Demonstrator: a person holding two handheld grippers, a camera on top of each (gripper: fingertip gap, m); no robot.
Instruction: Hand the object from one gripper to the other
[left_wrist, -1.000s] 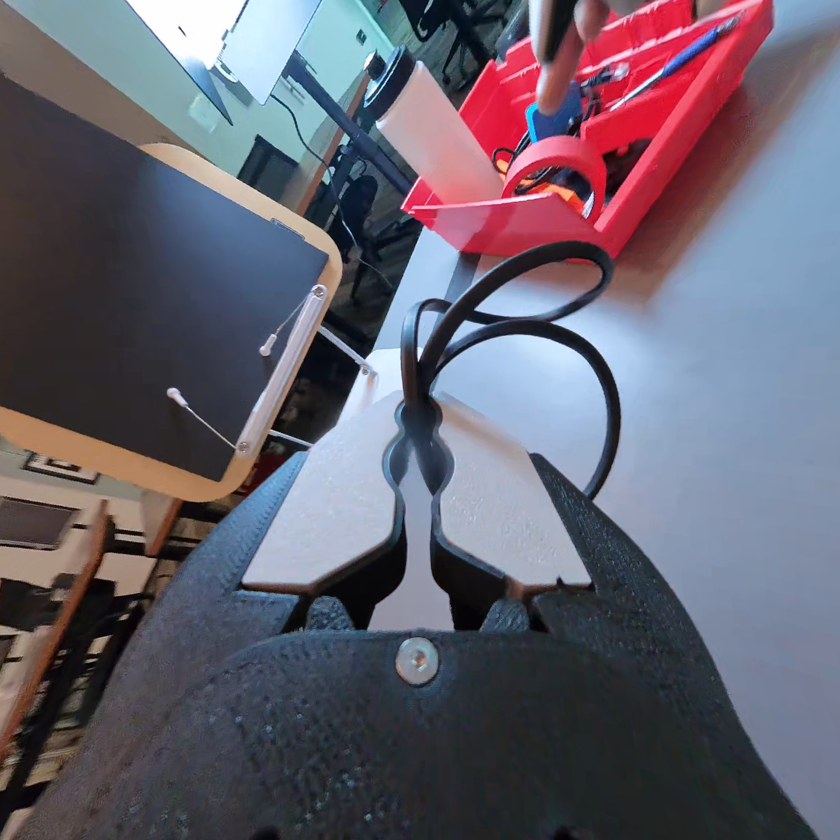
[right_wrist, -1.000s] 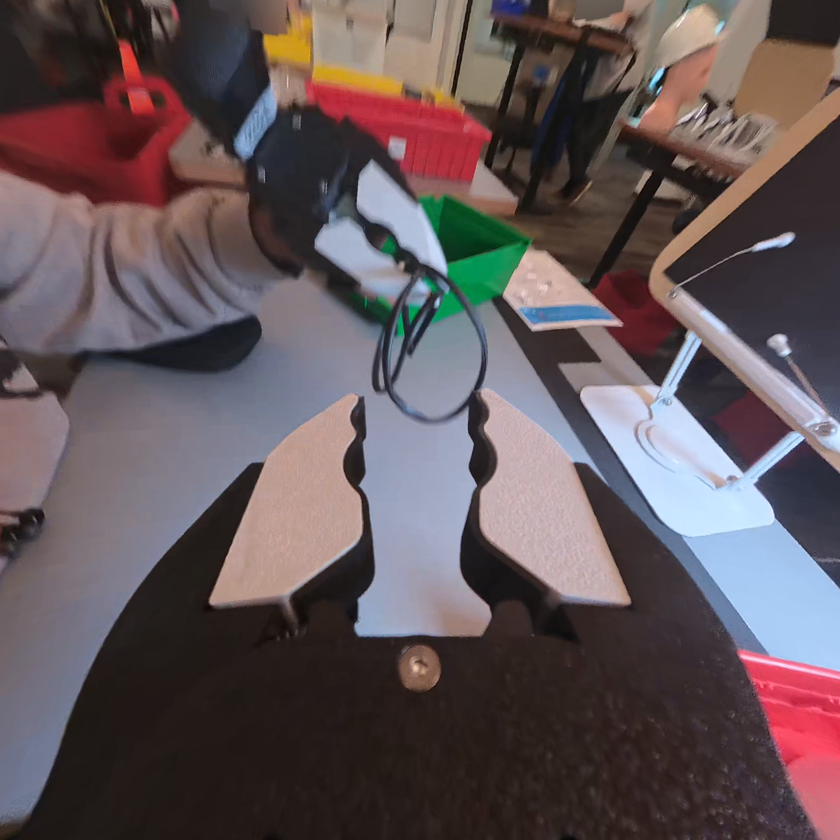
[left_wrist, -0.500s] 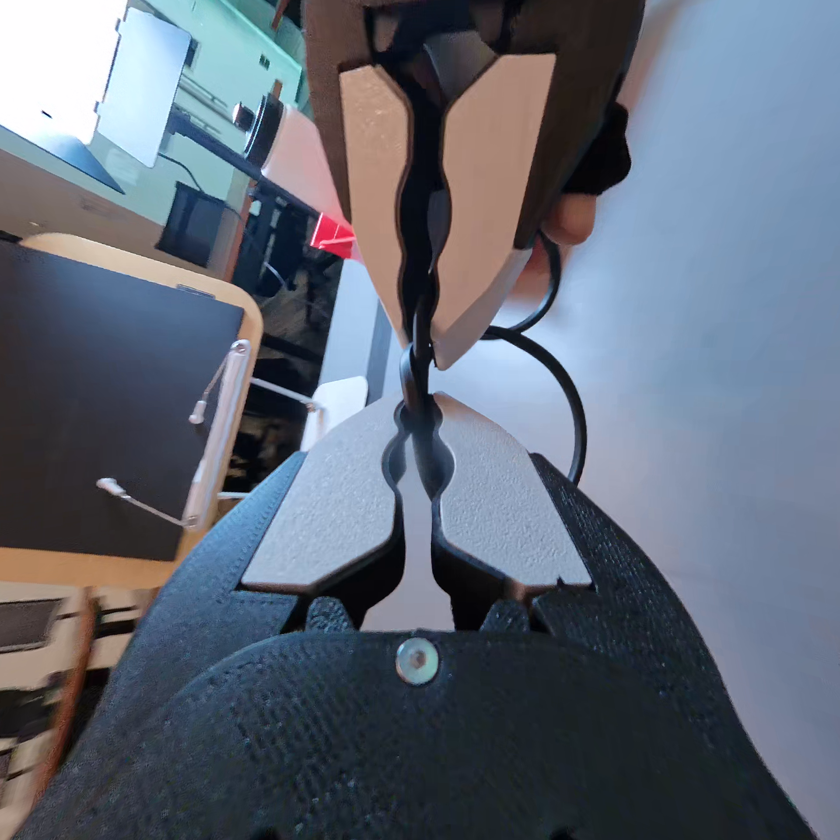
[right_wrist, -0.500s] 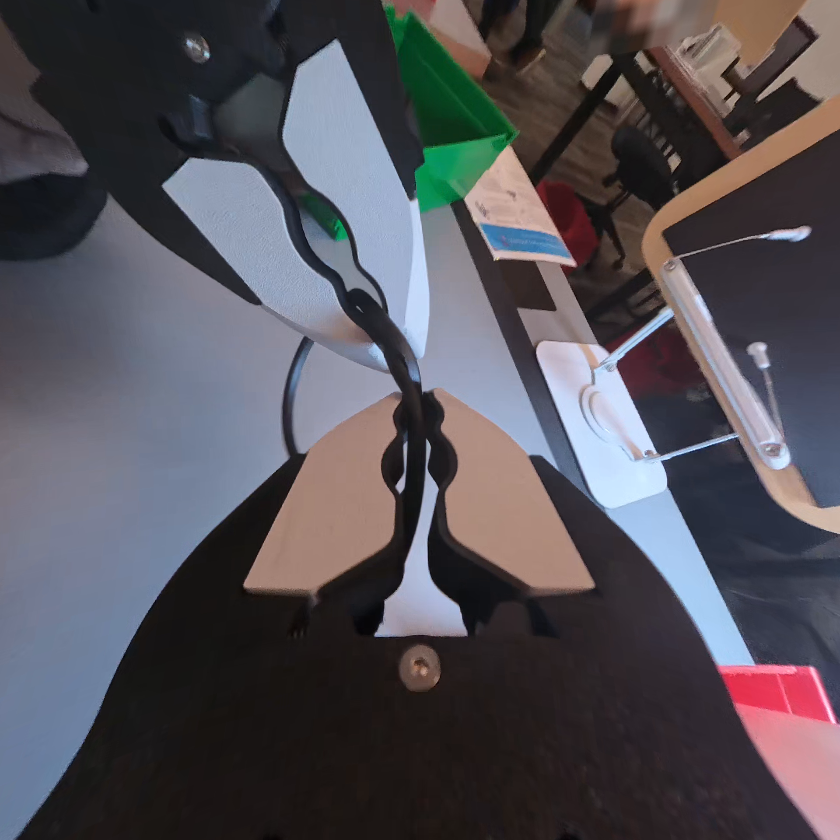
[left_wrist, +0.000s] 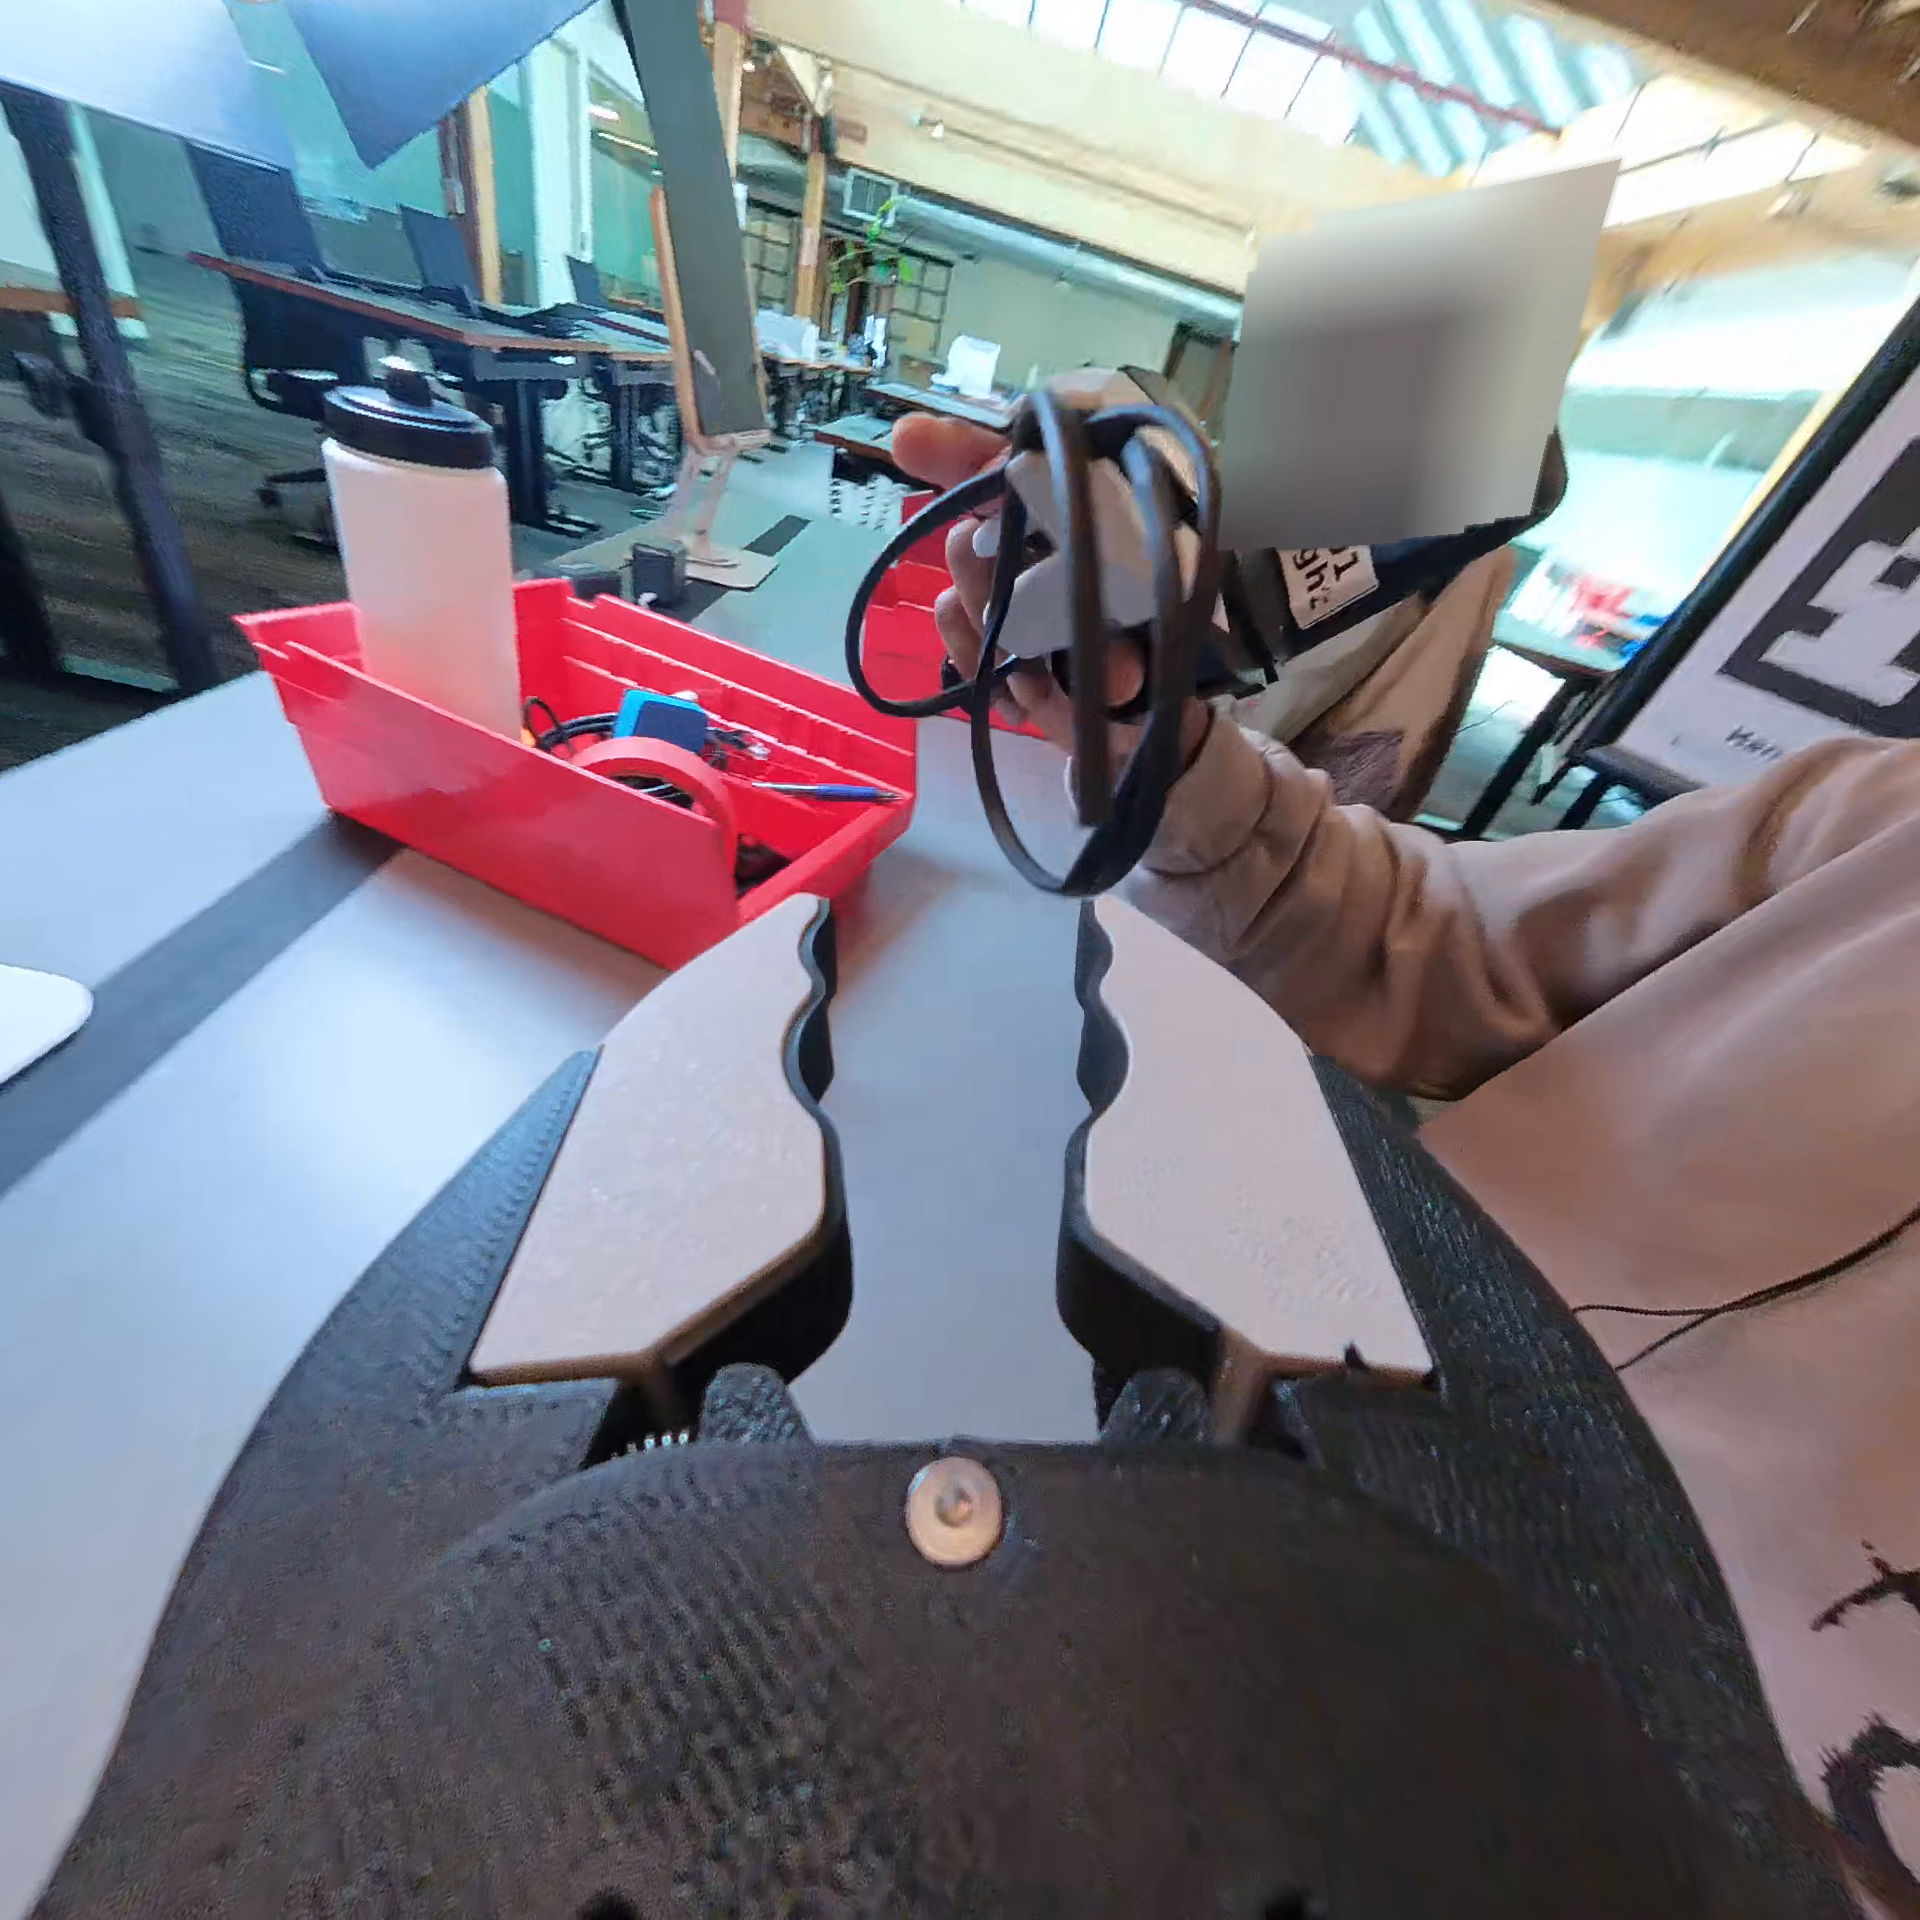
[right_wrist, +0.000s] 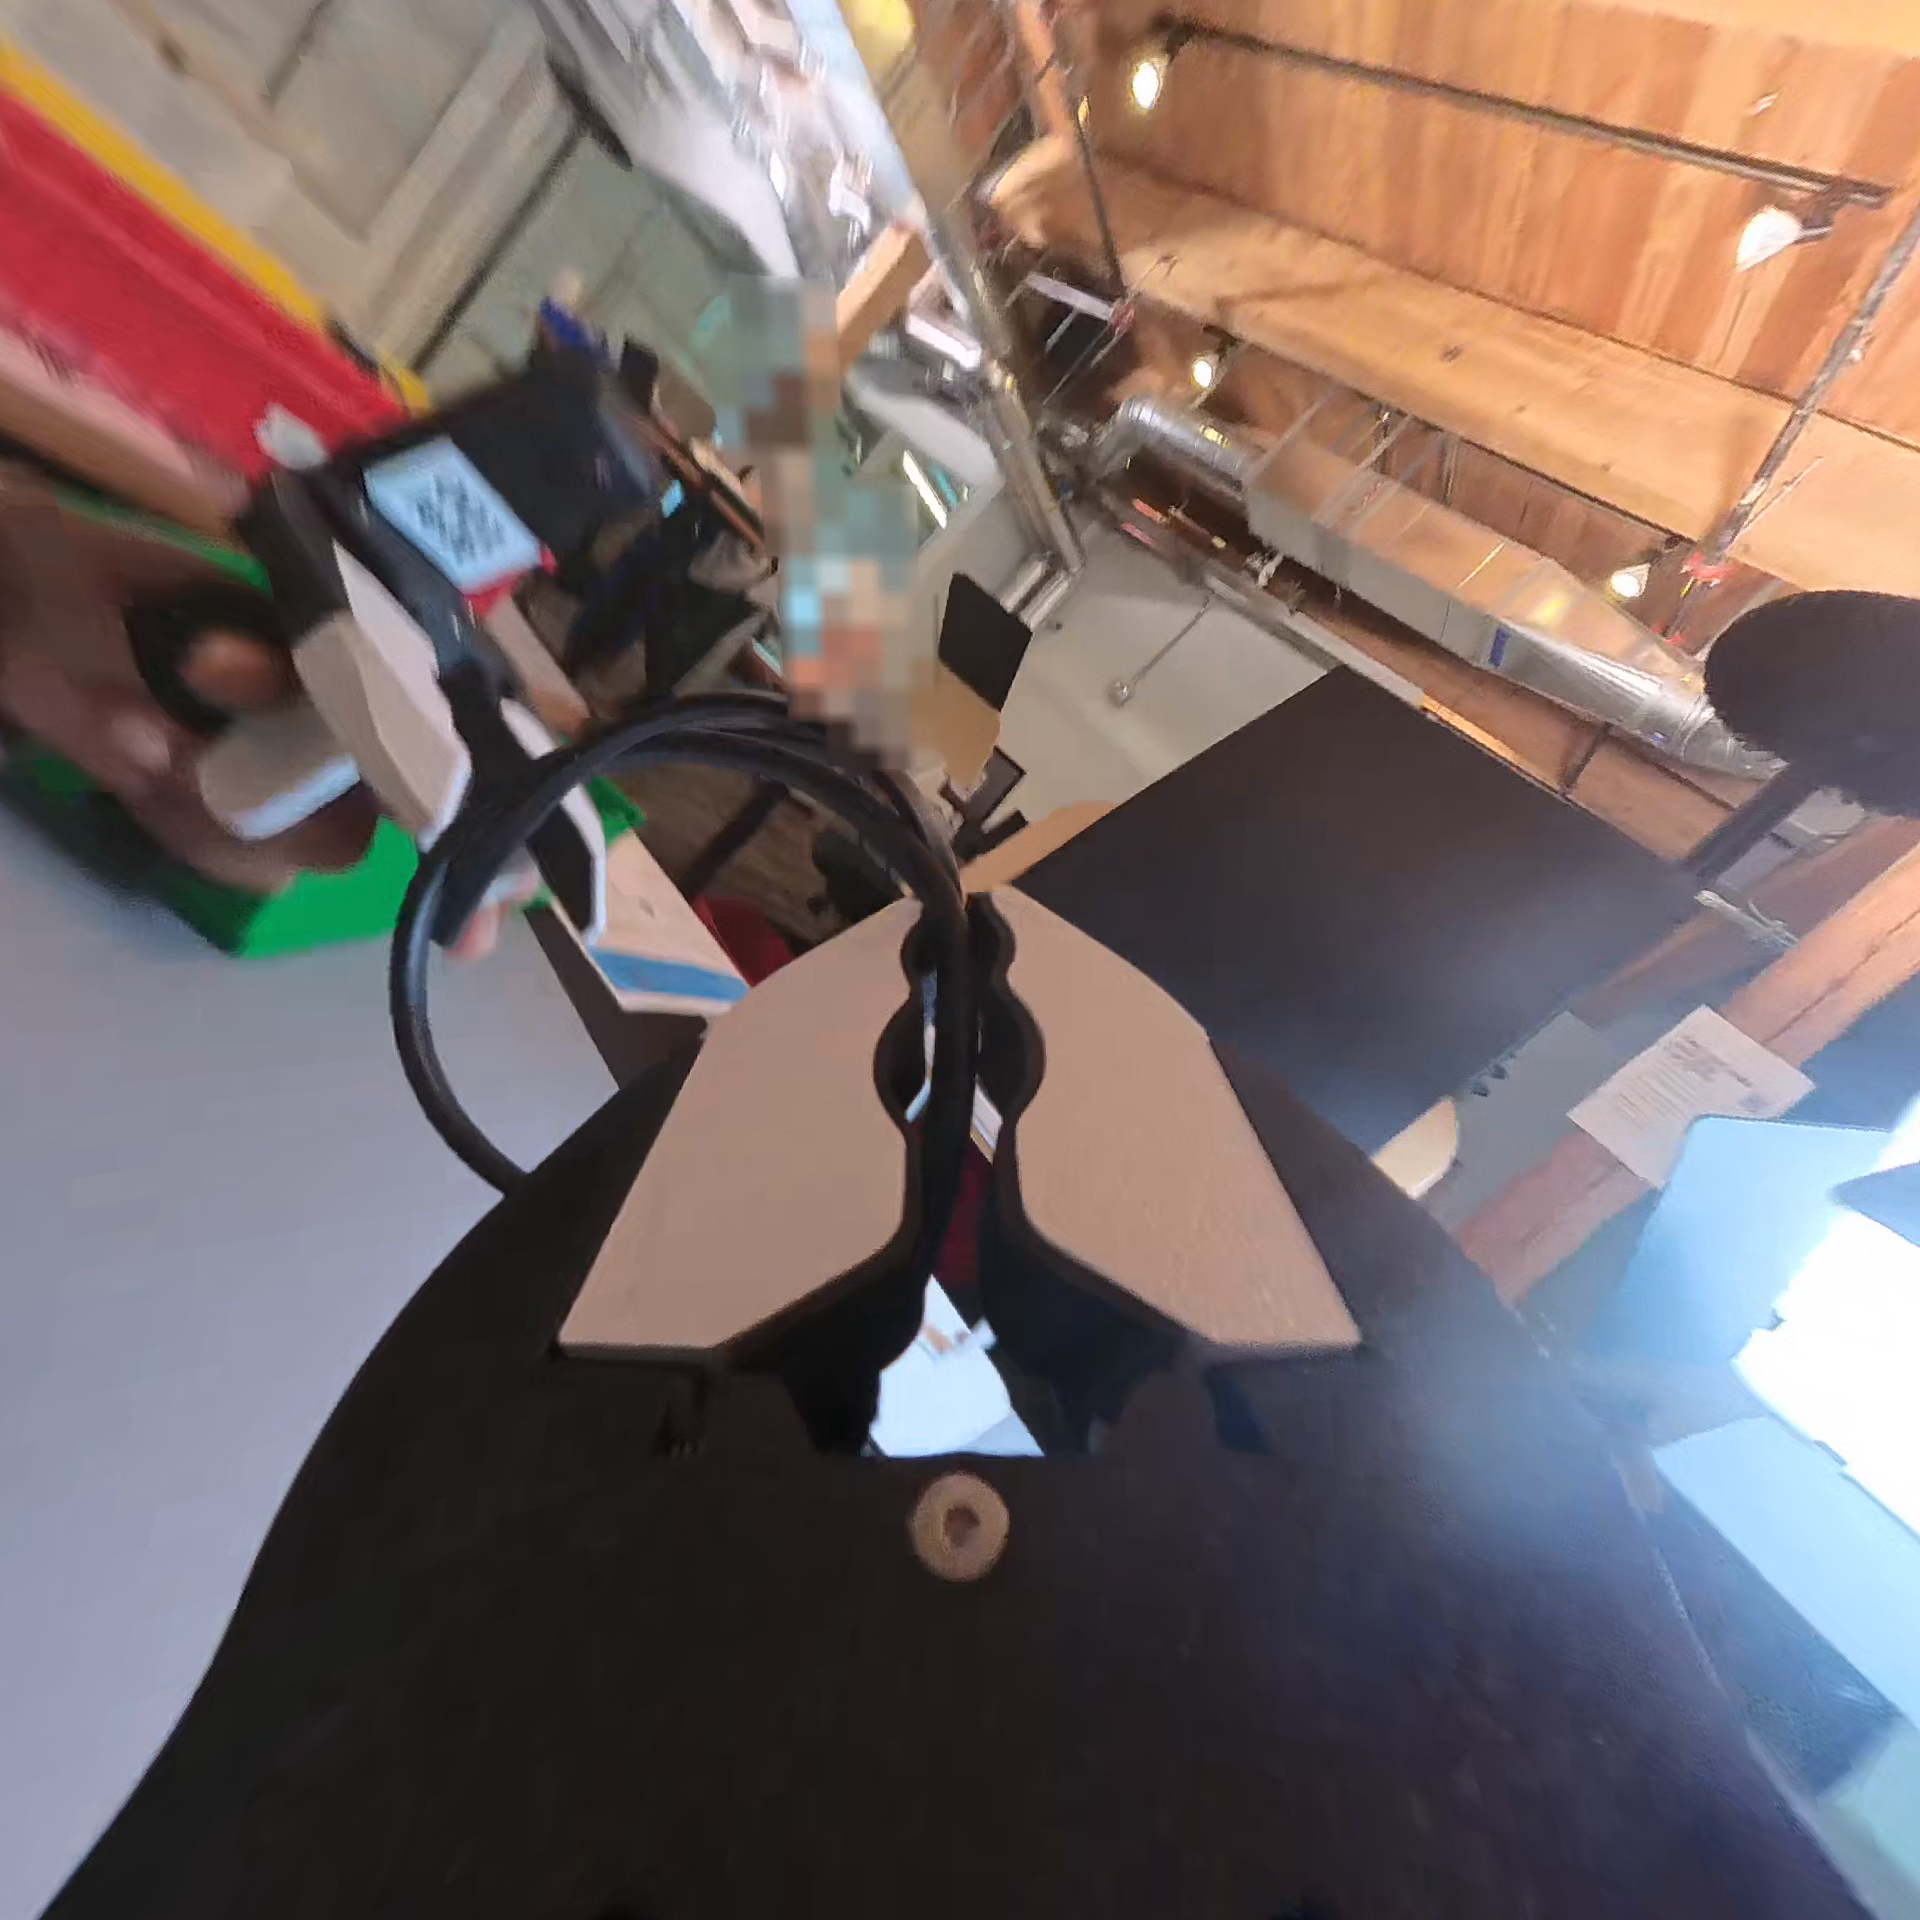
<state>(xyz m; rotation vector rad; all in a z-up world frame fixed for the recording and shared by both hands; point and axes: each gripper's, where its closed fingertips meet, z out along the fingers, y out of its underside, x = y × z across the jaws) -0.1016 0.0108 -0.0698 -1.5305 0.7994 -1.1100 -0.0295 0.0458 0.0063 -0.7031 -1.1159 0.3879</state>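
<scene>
Gripping the coiled black cable (right_wrist: 940, 997) between closed pads, the right tool (right_wrist: 961, 914) holds it lifted above the grey table (right_wrist: 156, 1195); the left tool (left_wrist: 951, 935) stands spread and empty. My judgement: only a few strands look pinched, so loose loops could slide out or snag on the red bin (left_wrist: 540, 821) if the tool swings. Its own view shows which strands are trapped, though blurred. Only the left wrist view shows the whole coil dangling free, the white bottle (left_wrist: 426, 561), and the holder's sleeve (left_wrist: 1455, 935).
</scene>
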